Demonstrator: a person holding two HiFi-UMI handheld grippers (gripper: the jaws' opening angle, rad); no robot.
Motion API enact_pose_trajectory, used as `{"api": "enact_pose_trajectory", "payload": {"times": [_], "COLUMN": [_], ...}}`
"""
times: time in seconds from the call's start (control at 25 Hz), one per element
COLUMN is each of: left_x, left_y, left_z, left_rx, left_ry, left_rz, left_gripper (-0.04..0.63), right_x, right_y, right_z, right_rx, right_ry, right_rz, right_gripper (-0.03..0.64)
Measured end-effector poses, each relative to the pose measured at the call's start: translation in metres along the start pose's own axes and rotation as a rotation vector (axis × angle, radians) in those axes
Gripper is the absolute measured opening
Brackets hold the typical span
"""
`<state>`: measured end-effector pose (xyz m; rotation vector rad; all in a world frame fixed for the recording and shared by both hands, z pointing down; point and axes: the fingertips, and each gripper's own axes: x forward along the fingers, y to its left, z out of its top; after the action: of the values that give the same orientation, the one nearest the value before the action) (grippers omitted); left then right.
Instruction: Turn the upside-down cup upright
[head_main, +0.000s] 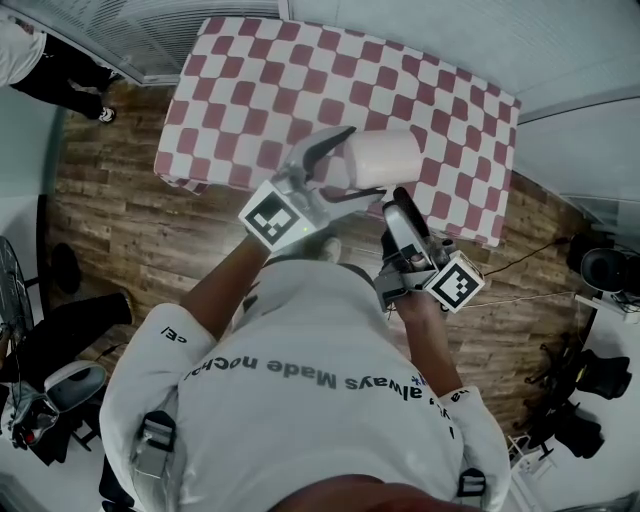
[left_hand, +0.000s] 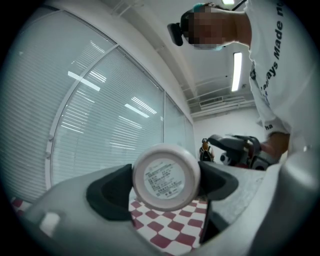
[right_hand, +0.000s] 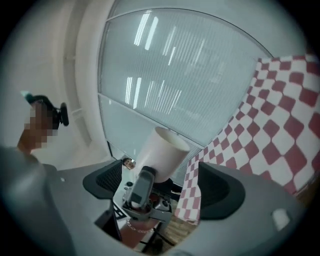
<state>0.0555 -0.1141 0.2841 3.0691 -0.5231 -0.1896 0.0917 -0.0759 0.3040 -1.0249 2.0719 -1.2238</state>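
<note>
White cylindrical plastic cup (left_hand: 166, 176) is grasped sideways by left gripper (head_main: 345, 165) above red-and-white chequered tablecloth (head_main: 300, 80). Right gripper (right_hand: 160, 189) is released and empty. Uprighting and set-down are judged outstanding.

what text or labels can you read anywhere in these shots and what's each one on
"always Made": printed on the back of the person's white shirt; the word after it is not clear.
Sticker on the base of the cup: several lines of print, too small to read.
Mark on the shirt's sleeve: too small to read.
Square markers: black-and-white patterns, no words.
</note>
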Motion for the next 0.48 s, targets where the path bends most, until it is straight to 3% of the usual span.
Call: {"api": "enact_pose_trajectory", "payload": {"times": [0.16,0.48], "left_x": [-0.002,-0.003], "left_y": [0.005,0.006], "left_z": [0.001,0.007], "left_rx": [-0.010,-0.005], "left_ry": [0.000,-0.012], "left_rz": [0.004,-0.003], "left_gripper": [0.416,0.414], "right_x": [-0.008,-0.003], "right_y": [0.007,0.026], "right_z": [0.002,-0.005], "right_rx": [-0.267,-1.116], "right_ry": [0.082,0.347], "right_rz": [-0.036,-0.106], "right_gripper": [0.454,0.472]}}
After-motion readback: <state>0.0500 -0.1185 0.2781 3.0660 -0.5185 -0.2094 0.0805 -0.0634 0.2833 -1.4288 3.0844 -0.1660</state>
